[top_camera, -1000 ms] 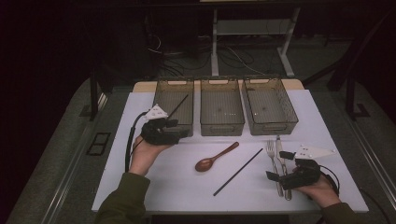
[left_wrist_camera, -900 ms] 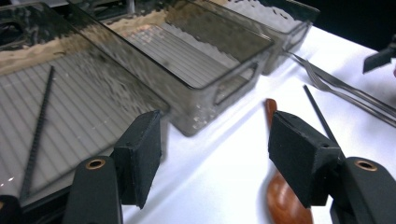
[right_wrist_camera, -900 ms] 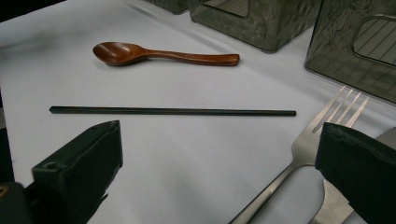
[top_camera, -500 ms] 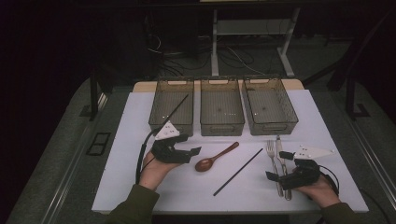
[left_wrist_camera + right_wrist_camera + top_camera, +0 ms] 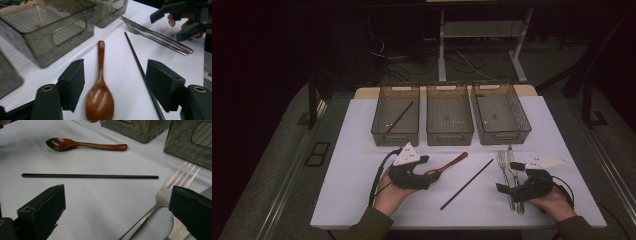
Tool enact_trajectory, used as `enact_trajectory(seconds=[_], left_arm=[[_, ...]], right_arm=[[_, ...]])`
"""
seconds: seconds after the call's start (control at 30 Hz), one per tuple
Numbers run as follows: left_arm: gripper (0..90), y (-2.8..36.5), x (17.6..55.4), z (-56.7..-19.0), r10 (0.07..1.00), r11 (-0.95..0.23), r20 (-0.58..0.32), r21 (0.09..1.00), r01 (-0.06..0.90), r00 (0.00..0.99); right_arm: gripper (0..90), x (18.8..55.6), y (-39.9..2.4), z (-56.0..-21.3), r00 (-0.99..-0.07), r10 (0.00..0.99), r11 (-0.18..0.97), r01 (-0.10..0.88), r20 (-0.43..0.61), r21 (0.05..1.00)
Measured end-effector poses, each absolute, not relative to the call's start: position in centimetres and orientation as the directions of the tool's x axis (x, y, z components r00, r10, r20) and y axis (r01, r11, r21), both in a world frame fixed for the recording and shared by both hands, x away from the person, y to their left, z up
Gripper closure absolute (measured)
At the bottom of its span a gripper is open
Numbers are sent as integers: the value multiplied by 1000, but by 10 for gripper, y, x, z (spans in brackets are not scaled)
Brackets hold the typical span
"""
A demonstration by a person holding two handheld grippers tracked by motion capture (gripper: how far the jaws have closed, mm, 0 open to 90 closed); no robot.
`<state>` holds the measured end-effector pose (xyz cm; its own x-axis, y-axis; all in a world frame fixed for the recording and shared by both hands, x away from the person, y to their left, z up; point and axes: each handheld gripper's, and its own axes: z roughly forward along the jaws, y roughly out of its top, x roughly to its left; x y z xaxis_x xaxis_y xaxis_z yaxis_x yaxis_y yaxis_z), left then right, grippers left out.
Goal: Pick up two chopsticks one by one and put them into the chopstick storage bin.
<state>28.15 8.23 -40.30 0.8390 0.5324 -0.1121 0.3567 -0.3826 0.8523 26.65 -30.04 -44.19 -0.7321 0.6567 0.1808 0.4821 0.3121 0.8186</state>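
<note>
A brown wooden spoon [image 5: 452,162] lies on the white table top, its handle pointing toward the trays. My left gripper [image 5: 428,172] is low over the spoon's bowl. In the left gripper view the bowl [image 5: 100,100] lies between the jaws of that gripper [image 5: 117,87], and the pads stand clear of it on both sides. My right gripper [image 5: 509,177] rests open at the front right, by the handles of a steel fork [image 5: 502,160] and knife [image 5: 511,152]. In the right gripper view the fork [image 5: 172,182] runs between the open jaws of that gripper [image 5: 118,210], untouched.
A black chopstick [image 5: 467,184] lies slanted between the two hands. Three clear trays stand in a row behind: the left tray [image 5: 395,136] holds another chopstick [image 5: 399,117], while the middle tray [image 5: 449,136] and right tray [image 5: 502,135] look bare.
My left hand has come from beside the left tray toward the right and down to the spoon's bowl. The right hand has kept still.
</note>
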Motion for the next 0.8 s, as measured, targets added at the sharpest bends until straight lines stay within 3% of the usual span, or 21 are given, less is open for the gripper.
enact_trajectory(seconds=[0.8], left_arm=[[621, 37, 267, -434, 459, -456, -146, 807, 374, 876]], right_arm=[[2, 266, -300, -442, -732, 661, 322, 478, 168, 817]])
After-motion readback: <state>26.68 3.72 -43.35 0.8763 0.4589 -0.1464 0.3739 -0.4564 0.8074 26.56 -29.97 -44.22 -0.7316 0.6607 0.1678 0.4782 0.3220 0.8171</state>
